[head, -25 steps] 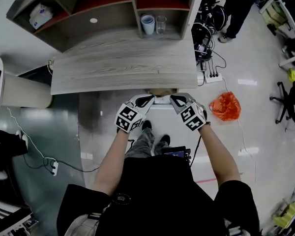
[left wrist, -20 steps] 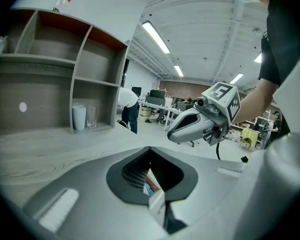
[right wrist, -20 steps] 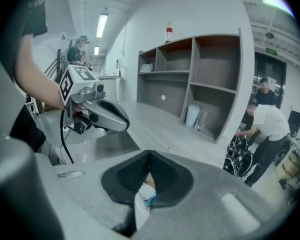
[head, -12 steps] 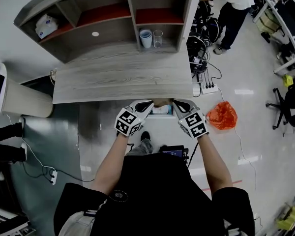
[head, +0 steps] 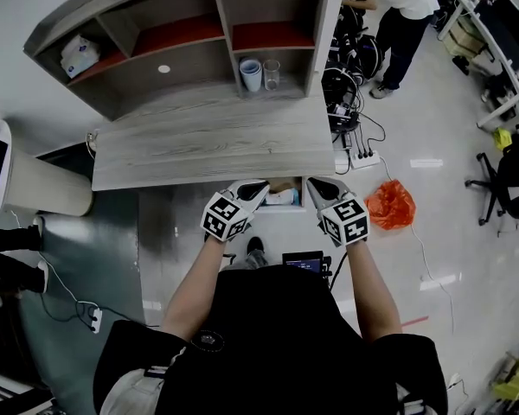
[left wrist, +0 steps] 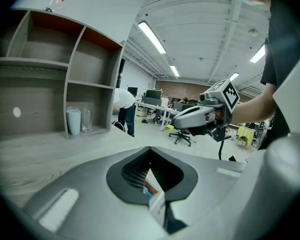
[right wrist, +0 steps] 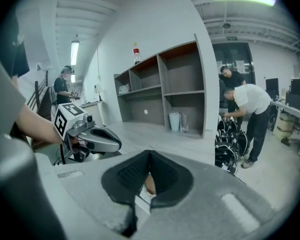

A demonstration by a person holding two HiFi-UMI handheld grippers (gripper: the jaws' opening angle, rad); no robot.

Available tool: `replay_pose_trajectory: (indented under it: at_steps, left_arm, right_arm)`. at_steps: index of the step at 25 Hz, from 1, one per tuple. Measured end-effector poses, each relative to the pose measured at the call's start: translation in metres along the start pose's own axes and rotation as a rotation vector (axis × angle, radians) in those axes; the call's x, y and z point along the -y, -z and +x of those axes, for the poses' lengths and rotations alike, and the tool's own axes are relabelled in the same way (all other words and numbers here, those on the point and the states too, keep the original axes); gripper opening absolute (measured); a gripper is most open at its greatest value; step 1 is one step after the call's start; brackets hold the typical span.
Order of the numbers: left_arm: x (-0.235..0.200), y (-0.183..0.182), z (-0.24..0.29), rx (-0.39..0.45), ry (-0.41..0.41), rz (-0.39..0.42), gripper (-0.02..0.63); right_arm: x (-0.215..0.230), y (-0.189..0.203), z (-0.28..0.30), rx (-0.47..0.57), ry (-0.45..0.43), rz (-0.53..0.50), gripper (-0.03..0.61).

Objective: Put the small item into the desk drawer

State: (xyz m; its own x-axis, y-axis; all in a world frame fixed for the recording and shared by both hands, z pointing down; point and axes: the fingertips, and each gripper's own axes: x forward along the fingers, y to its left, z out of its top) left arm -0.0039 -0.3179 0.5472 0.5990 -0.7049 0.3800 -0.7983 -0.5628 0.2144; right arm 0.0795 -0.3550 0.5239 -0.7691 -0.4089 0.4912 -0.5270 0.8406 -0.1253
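Desk drawer (head: 283,197) is seen ajar, flanked by left gripper (head: 262,184) and right gripper (head: 312,183), each pressed together.

cup (head: 250,73) left of glass (head: 271,73), in shelf (head: 318,24) | drawer (head: 285,206) under desk (head: 208,137)

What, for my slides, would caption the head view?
Left gripper and right gripper, both shut, flank the part-open desk drawer.
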Motion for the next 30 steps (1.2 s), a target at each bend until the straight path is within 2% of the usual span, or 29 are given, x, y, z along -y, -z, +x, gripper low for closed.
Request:
replay_pose_trajectory:
  at_steps: [8,15,21,30]
  left_arm:
    - [0.007,0.000,-0.004,-0.015,-0.019,0.008,-0.003]
    - [0.022,0.004,-0.014,0.003,-0.075,-0.014,-0.003]
    - [0.049,0.018,-0.023,0.012,-0.109,-0.041,-0.003]
    - [0.070,0.040,-0.043,0.010,-0.148,-0.057,-0.002]
  right_arm:
    - [0.006,0.005,-0.012,0.006,-0.016,0.044,0.003]
    - [-0.003,0.011,-0.024,0.011,-0.055,0.018,0.003]
    - [-0.016,0.022,-0.039,0.026,-0.118,0.015,0.003]
    - [-0.039,0.046,-0.055,0.003,-0.125,0.025,0.003]
